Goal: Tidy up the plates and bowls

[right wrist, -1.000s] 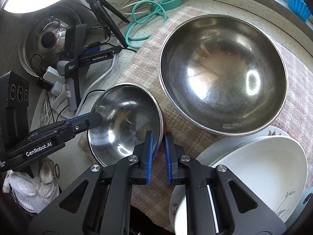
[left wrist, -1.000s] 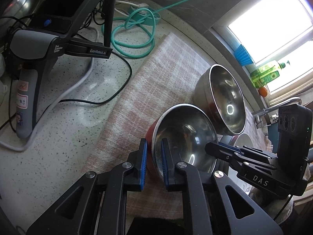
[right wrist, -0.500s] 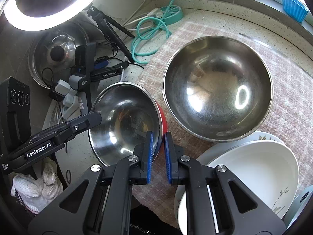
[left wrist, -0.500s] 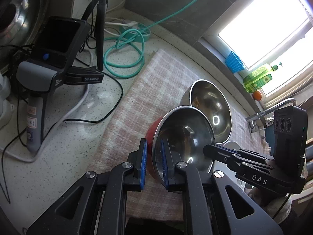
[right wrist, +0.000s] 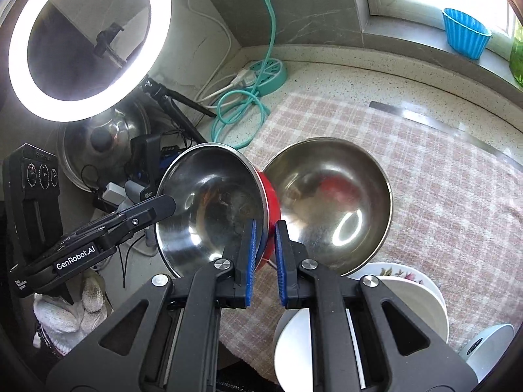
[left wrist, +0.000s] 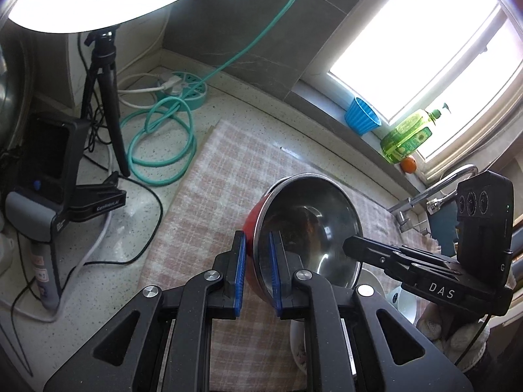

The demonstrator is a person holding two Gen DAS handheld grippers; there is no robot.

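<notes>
Bowls and plates sit on a pink checked cloth (right wrist: 425,196) spread over the speckled tabletop (left wrist: 98,277). Largest of the dishes is the bare steel bowl (right wrist: 330,202), resting on the cloth near its middle. Just in front of it, at the cloth's near edge, lies a stack of white plates (right wrist: 412,297), the lower one with a flower pattern on its rim. The smaller red-sided steel bowl (right wrist: 209,202) is off the cloth, tilted on edge with its open side toward the ring light (right wrist: 19,49), its red wall close beside the big bowl's rim. Both tools hold it: the right gripper (right wrist: 264,258) has its jaws narrow, pinching the rim on the red side, and the left gripper (left wrist: 256,271) has its jaws narrow on the opposite rim, one pad inside and one on the red outside. Smallest, a blue ribbed cup (right wrist: 465,36) stands on the window ledge.
</notes>
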